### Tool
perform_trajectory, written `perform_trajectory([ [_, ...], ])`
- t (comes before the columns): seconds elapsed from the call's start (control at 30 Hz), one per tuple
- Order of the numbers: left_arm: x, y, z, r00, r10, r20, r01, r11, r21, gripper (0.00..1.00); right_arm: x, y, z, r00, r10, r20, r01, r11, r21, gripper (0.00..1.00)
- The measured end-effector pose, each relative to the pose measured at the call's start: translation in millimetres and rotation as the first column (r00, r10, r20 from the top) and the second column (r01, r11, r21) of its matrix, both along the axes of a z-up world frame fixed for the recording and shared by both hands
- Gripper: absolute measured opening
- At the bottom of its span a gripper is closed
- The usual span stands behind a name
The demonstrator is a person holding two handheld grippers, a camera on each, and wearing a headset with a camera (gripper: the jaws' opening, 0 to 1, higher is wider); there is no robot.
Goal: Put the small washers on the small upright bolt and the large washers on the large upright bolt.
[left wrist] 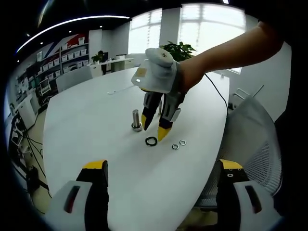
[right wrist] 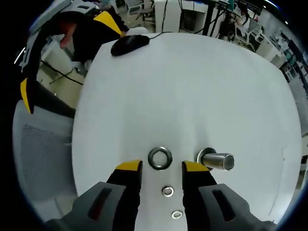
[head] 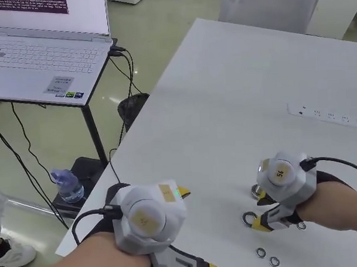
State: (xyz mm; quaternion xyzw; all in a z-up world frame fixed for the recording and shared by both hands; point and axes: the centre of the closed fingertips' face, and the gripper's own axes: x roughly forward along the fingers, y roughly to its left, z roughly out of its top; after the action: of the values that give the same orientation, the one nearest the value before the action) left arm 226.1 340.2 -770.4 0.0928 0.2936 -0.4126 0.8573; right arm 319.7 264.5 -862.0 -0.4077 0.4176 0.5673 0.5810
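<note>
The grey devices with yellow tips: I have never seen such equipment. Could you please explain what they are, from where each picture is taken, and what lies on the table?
They are hand-held grasping tools; a person holds one in each hand. The head view comes from a headset camera looking down. Each other view comes from a camera riding on one tool, looking along its jaws. The left tool is open and holds nothing. The right tool is open too, its tips just short of a large washer lying flat on the white table. Beside that washer stands the large upright bolt, and two small washers lie nearer the tool.
</note>
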Motion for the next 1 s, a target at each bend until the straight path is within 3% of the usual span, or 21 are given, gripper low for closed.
perform_trajectory([
  [0.47,-2.2,4.1,-1.9,1.0,-0.008,-0.002,0.008,1.0,0.013,0.91,0.8,0.8,-18.7,1.0,-0.016,-0.017,0.016,1.0,-0.022,0.34],
  [0.67,-6.0,5.1,-4.9,1.0,-0.008,-0.011,0.008,1.0,0.017,0.89,2.2,1.7,-18.3,1.0,0.01,0.009,-0.009,1.0,-0.029,0.33],
  [1.0,-10.0,7.4,-7.6,1.0,-0.005,-0.016,0.006,1.0,0.028,0.86,1.5,1.1,-18.0,1.0,-0.003,0.01,0.003,1.0,-0.009,0.26],
])
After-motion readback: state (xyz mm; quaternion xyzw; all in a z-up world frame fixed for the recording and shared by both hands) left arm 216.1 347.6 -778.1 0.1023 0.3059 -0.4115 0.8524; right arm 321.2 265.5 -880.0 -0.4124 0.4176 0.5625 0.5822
